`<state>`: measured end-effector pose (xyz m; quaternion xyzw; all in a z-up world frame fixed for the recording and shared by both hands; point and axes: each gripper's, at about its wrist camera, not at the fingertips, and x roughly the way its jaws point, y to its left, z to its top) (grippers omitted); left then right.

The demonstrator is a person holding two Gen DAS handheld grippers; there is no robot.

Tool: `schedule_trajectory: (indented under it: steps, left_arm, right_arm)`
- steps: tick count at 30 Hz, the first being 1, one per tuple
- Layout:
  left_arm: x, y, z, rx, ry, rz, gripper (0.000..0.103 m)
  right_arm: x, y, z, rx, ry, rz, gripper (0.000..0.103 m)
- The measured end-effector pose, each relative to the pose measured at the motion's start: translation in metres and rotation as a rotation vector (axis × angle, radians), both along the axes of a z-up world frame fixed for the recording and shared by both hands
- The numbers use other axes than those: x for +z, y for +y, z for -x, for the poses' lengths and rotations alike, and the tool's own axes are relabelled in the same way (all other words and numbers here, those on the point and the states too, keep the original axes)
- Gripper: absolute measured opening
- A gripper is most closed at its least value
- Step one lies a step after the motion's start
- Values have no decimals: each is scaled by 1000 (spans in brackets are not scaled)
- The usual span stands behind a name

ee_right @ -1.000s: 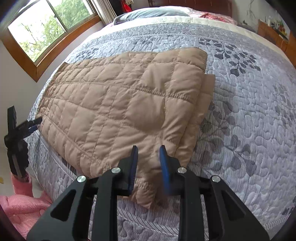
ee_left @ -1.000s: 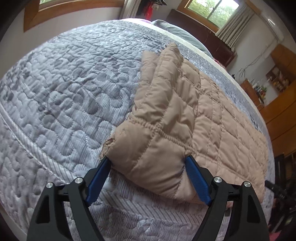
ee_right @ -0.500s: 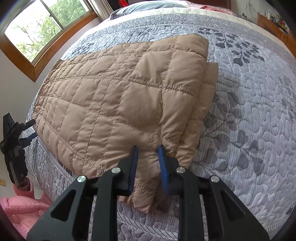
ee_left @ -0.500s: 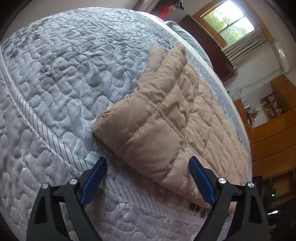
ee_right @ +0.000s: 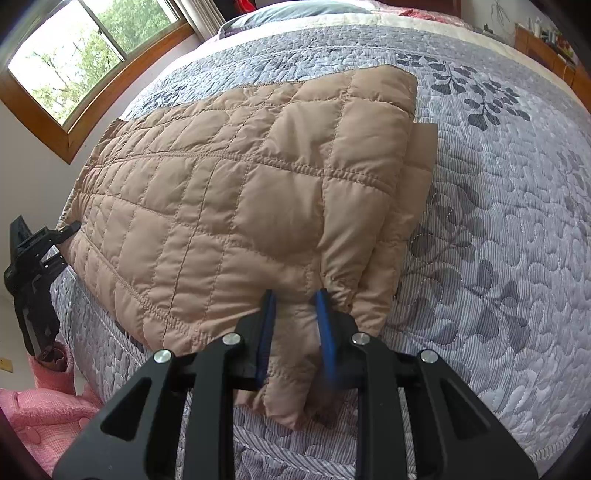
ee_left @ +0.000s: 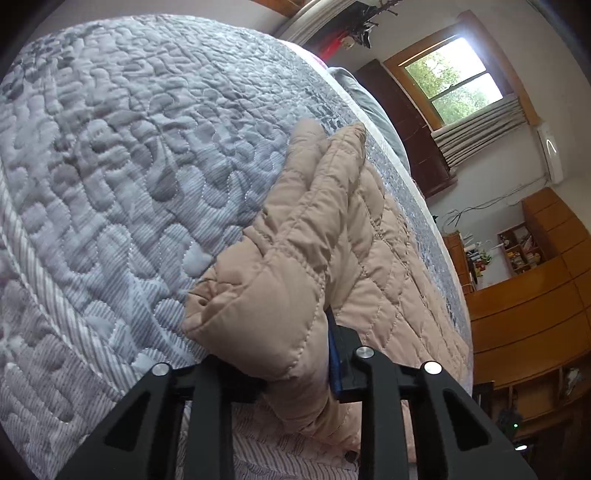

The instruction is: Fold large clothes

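Observation:
A tan quilted jacket (ee_right: 240,192) lies folded lengthwise on the grey quilted bed (ee_right: 517,221). My right gripper (ee_right: 295,325) is shut on the jacket's near edge, close to its right corner, with fabric bunched between the blue pads. In the left wrist view my left gripper (ee_left: 291,354) is shut on the jacket's (ee_left: 332,236) other near corner; the puffed fabric covers the left pad and only the right blue pad (ee_left: 334,358) shows. The left gripper also shows in the right wrist view (ee_right: 33,266) at the jacket's left end.
The bed's near edge (ee_right: 369,450) runs under both grippers. A pink blanket (ee_right: 40,406) lies on the floor at lower left. Pillows (ee_right: 288,11) lie at the head of the bed. Wooden cabinets (ee_left: 524,302) and a window (ee_left: 458,88) stand beyond the bed.
My left gripper was open around the jacket's corner and has closed on it. My right gripper stayed closed on the near edge and pushed slightly further onto the jacket.

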<state>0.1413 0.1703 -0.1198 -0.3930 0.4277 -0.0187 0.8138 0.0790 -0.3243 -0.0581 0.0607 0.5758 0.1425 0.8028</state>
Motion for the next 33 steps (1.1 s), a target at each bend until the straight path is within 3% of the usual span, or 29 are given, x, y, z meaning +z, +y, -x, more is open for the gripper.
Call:
schedule_trajectory:
  steps: [4, 12, 18, 25, 29, 33]
  left_arm:
    - [-23, 3, -4, 0, 29, 46, 26]
    - [-18, 7, -8, -21, 4, 56, 20]
    - [51, -19, 1, -85, -194, -126, 15]
    - [125, -102, 1, -309, -419, -314, 15]
    - [140, -156, -4, -465, -484, -382, 15]
    - [136, -206, 0, -599, -486, -417, 15]
  right_arm:
    - [-6, 0, -4, 0, 4, -16, 23]
    - [-11, -1, -5, -10, -18, -36, 23]
    - [0, -11, 2, -48, -43, -65, 23]
    - [26, -13, 22, -53, -92, -27, 27]
    - [30, -15, 30, -56, -96, -15, 27]
    - [29, -16, 34, -68, -89, -18, 27]
